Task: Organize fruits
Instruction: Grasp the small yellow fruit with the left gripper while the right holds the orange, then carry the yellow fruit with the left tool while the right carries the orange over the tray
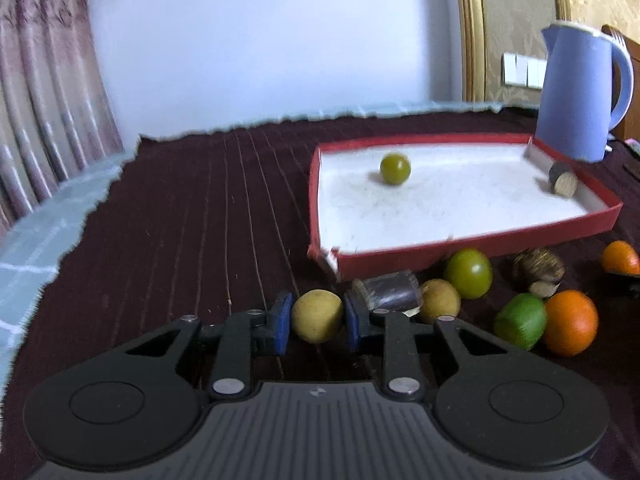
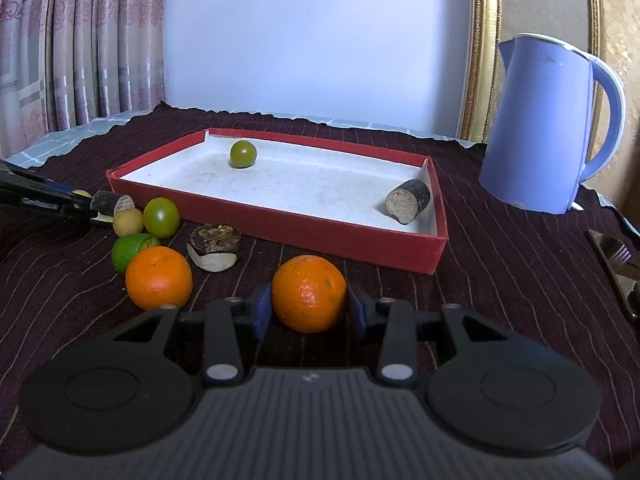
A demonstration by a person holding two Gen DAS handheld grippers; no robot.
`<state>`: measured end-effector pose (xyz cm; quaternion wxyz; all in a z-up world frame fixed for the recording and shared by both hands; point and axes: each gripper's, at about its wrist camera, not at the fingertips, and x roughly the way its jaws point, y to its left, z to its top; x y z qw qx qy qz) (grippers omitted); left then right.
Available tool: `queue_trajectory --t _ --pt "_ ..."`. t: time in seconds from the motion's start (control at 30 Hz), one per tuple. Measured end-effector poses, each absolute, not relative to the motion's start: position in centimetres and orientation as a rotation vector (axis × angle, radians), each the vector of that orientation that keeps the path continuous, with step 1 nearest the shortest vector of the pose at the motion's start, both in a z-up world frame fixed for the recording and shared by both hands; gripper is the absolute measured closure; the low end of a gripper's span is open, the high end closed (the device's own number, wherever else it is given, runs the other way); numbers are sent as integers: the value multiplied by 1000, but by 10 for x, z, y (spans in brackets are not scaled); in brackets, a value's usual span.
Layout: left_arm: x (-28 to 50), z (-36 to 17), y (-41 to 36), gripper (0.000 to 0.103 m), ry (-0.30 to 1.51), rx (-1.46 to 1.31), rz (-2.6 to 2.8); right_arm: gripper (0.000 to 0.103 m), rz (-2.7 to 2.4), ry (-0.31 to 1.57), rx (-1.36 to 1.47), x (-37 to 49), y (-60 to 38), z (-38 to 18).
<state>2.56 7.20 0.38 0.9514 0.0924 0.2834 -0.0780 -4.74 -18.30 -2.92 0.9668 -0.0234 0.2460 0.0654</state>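
Dark striped cloth point(image 2: 500, 264) covers the table; white wall and curtain point(image 2: 80, 40) behind, blue kettle point(image 2: 540, 128) at the right

Red tray point(image 2: 280, 228) sits mid-cloth. Inside it: a green fruit point(image 2: 243, 154) near the far wall, a dark cane stub point(image 2: 408, 201) in the near right corner

Left gripper point(image 1: 317, 316): blue pads closed on a yellow fruit point(image 1: 317, 316), both pads touching its sides, just outside the tray's near left corner. Left view is blurred, so whether the fruit is off the cloth is unclear

Right gripper point(image 2: 310, 306): jaws partly closed around an orange point(image 2: 309, 294), pads at its sides; the orange appears to rest on the cloth, in front of the tray

Loose on the cloth left of that: second orange point(image 2: 159, 277), lime point(image 2: 130, 250), green plum point(image 2: 161, 217), another yellow fruit point(image 2: 128, 221), brown husk point(image 2: 215, 246), second cane piece point(image 2: 112, 202)
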Motion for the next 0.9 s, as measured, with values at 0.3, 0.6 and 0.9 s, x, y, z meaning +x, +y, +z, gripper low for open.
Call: queue_trajectory --t 0.3,0.6,0.9 --pt "7 15 28 76 566 160 -201 66 118 465 -37 -56 -178 -20" --pt "8 8 9 76 595 162 -154 66 90 434 -50 -64 -177 -10" --pt "22 11 -1 76 614 133 -95 66 95 410 -28 -64 -176 -4"
